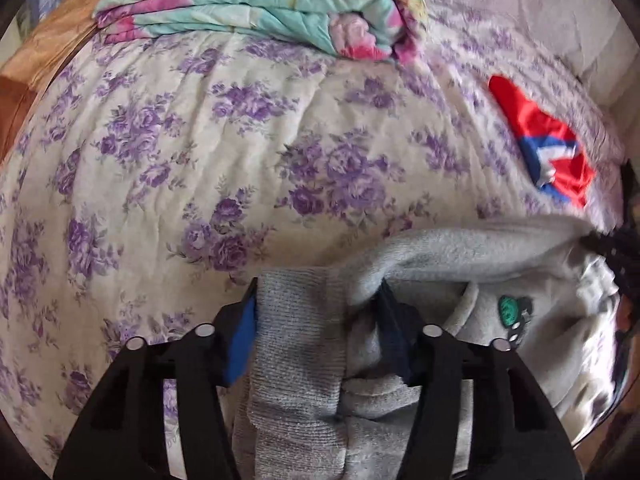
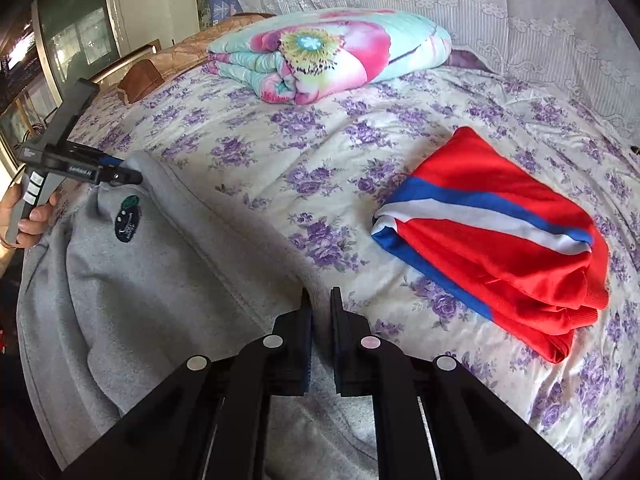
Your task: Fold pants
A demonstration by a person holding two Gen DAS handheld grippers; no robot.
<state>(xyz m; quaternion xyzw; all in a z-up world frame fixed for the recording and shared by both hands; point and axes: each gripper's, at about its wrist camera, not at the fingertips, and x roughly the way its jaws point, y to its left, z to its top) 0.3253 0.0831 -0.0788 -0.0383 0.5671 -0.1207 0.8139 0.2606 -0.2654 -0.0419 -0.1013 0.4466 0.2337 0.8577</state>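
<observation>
Grey sweatpants (image 2: 152,280) with a dark round logo patch (image 2: 127,220) lie on the floral bedspread at the near left. My left gripper (image 1: 320,304) is shut on a bunched ribbed cuff and layers of the grey pants (image 1: 304,360); it also shows in the right wrist view (image 2: 128,174), held by a hand at the pants' far left corner. My right gripper (image 2: 321,300) is shut on the pants' right edge, jaws nearly closed with grey fabric between them.
A folded red, blue and white garment (image 2: 492,236) lies on the bed at the right; it also shows in the left wrist view (image 1: 544,140). A folded flowery quilt (image 2: 320,52) sits at the back. A lace curtain (image 2: 480,8) hangs behind; a wooden headboard (image 2: 140,74) stands at the left.
</observation>
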